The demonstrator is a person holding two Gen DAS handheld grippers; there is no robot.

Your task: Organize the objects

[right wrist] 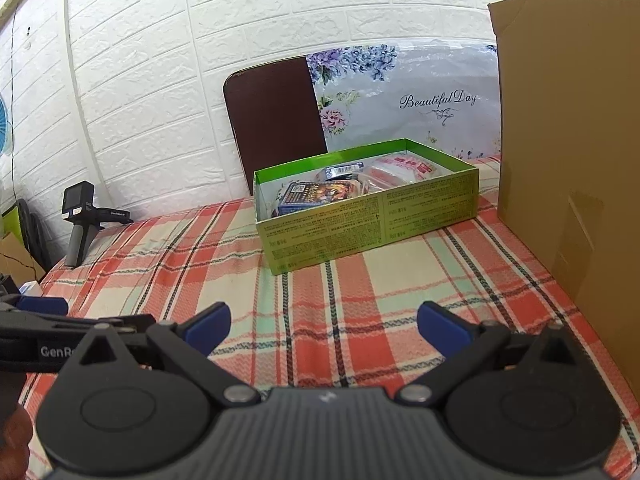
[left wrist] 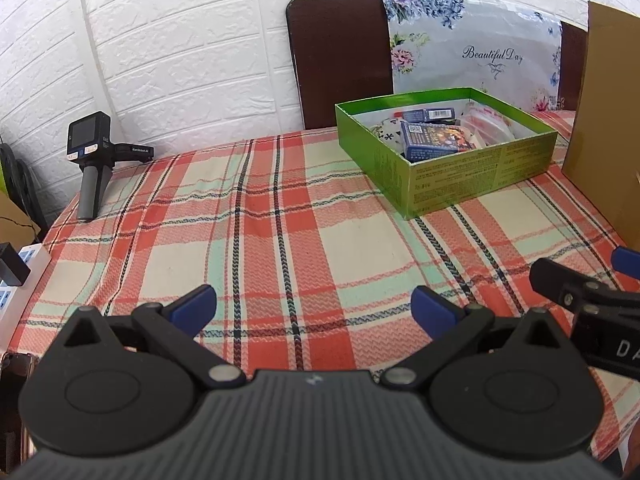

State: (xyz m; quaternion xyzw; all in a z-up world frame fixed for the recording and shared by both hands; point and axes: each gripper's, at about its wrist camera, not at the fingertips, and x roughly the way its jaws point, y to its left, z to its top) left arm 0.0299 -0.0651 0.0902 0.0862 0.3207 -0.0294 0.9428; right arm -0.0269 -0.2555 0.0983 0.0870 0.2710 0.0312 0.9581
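Both your left gripper and right gripper have jaws spread wide, holding nothing, side by side low over the plaid cloth on the bench. The green box, already filled with packets, sits ahead. Risk: you'll likely clip the tall cardboard panel on your right, or knock grippers together. Open room lies left and centre.
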